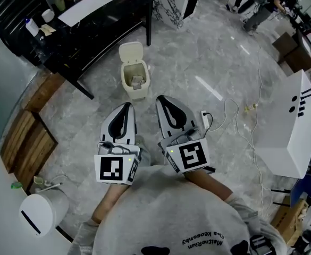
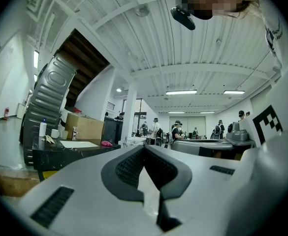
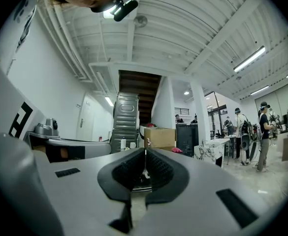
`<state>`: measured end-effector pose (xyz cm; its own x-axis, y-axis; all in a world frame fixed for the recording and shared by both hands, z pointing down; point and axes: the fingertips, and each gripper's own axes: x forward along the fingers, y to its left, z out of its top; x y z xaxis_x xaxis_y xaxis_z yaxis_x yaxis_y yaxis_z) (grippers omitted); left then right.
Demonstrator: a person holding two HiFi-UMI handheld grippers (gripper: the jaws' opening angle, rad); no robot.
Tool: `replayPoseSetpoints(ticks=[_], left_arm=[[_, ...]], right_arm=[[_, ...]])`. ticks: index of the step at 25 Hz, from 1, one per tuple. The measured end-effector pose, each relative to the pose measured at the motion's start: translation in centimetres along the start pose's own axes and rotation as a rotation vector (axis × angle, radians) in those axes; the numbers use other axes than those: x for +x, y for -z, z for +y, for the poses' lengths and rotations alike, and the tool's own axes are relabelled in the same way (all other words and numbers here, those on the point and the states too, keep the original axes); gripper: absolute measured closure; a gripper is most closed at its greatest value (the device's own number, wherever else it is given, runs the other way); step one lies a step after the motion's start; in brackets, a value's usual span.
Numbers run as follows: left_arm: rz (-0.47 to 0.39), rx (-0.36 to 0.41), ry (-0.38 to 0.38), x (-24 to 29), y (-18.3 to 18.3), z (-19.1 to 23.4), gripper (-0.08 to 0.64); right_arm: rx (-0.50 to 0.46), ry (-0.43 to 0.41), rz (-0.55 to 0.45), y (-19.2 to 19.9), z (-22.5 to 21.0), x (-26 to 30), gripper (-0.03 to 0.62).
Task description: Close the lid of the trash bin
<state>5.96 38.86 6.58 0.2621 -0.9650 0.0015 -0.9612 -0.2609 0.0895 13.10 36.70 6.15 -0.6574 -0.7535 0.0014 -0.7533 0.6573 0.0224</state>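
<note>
Left claw, right claw: closed, empty.

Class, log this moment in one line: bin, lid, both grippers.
trash bin: on floor, beyond both grippers | lid: open, upright | left gripper: jaws shut, empty | right gripper: jaws shut, empty | task: not done

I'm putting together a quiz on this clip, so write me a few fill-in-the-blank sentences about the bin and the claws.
1. The trash bin has its lid standing ___.
2. The left claw and the right claw both have their jaws ___, holding nothing.
3. The bin stands beside a table whose colour is ___.

Missing words: open; shut; black.
</note>
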Motion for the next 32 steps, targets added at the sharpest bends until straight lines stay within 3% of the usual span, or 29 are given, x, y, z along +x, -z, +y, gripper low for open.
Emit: replayPoseSetpoints(ticks=[15, 32], left_arm=[[0.019, -0.007, 0.095, 8.3, -0.1, 9.4, 0.54], [0.026, -0.037, 0.1, 11.3, 0.7, 13.3, 0.54]], right_arm=[[0.011, 0.111, 0.021, 0.5, -2.7, 11.4, 0.56], [0.008, 0.118, 0.037, 1.0, -3.4, 16.2, 0.56]])
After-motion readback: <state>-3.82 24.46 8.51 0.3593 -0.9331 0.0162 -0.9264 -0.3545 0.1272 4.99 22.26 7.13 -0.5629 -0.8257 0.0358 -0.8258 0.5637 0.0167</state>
